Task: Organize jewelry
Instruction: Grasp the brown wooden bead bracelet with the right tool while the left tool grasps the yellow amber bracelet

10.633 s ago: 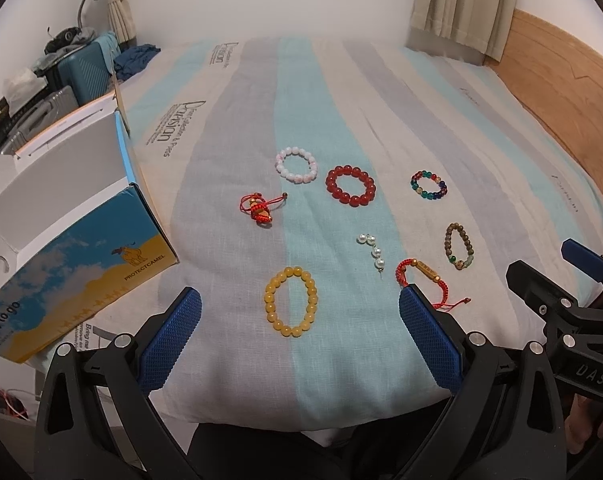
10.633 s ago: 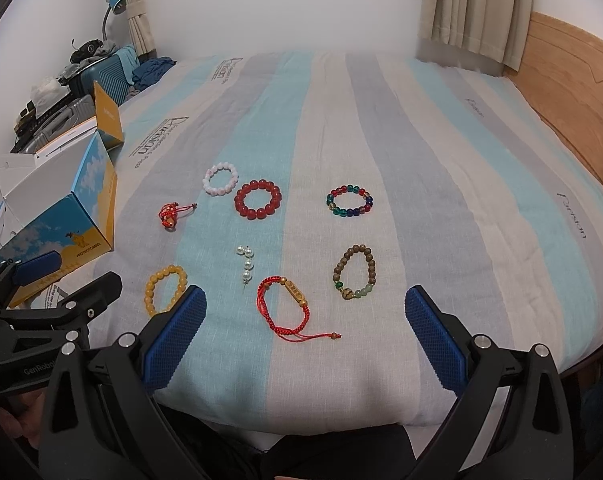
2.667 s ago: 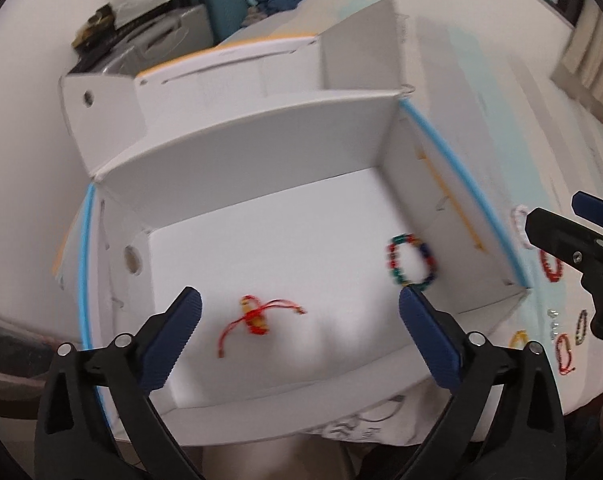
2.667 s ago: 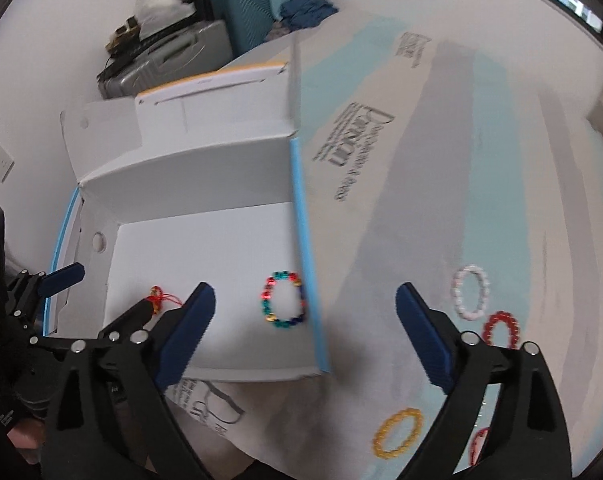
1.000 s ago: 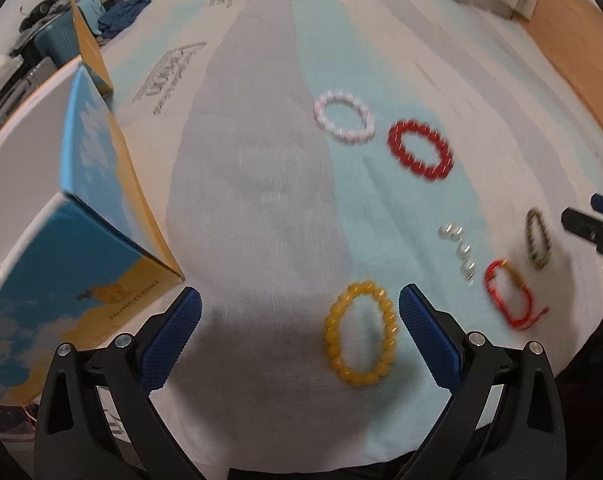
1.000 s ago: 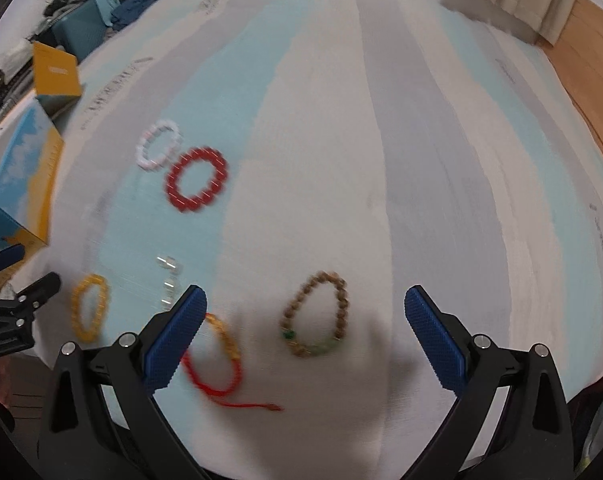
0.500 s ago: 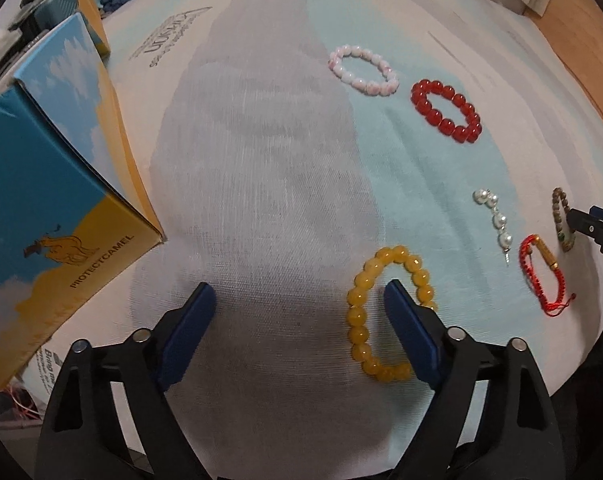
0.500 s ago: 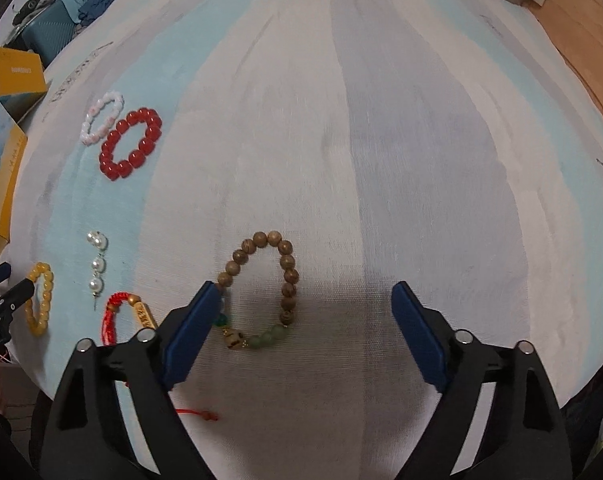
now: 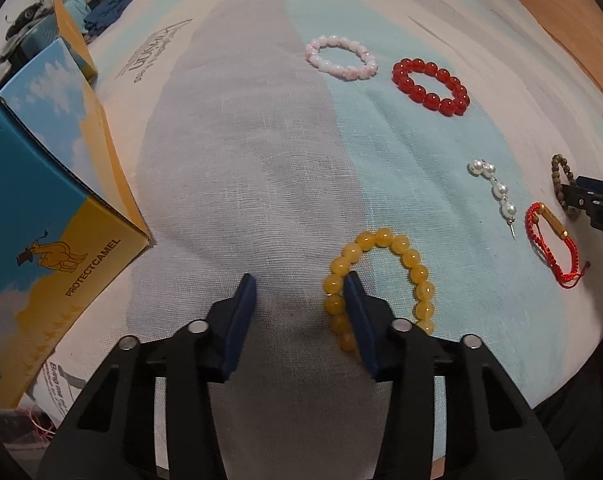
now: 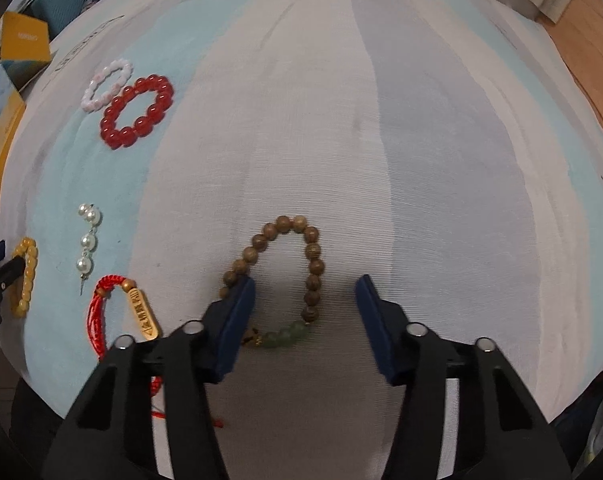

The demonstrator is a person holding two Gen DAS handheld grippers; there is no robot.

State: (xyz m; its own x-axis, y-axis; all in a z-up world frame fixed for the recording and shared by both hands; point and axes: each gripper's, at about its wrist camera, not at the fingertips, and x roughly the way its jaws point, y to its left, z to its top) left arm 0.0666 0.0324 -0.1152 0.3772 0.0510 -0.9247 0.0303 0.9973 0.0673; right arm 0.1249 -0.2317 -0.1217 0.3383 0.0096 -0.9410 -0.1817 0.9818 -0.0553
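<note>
My left gripper [image 9: 299,294], half-open, straddles the yellow bracelet [image 9: 381,280]; my right gripper [image 10: 305,298], wider, brackets the wooden bracelet [image 10: 285,280]

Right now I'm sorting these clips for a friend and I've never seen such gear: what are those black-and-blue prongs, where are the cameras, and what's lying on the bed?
The prongs are two handheld grippers, one in each of a person's hands; each carries a wide-angle camera looking along its fingers. The left gripper, open, is down at the yellow bead bracelet, one finger inside its loop. The right gripper, open, straddles the side of the brown wooden bead bracelet. Nothing is gripped. Also on the striped bedsheet: a pink-white bracelet, a red bead bracelet, a pearl earring, a red cord bracelet and a blue-and-yellow box.
</note>
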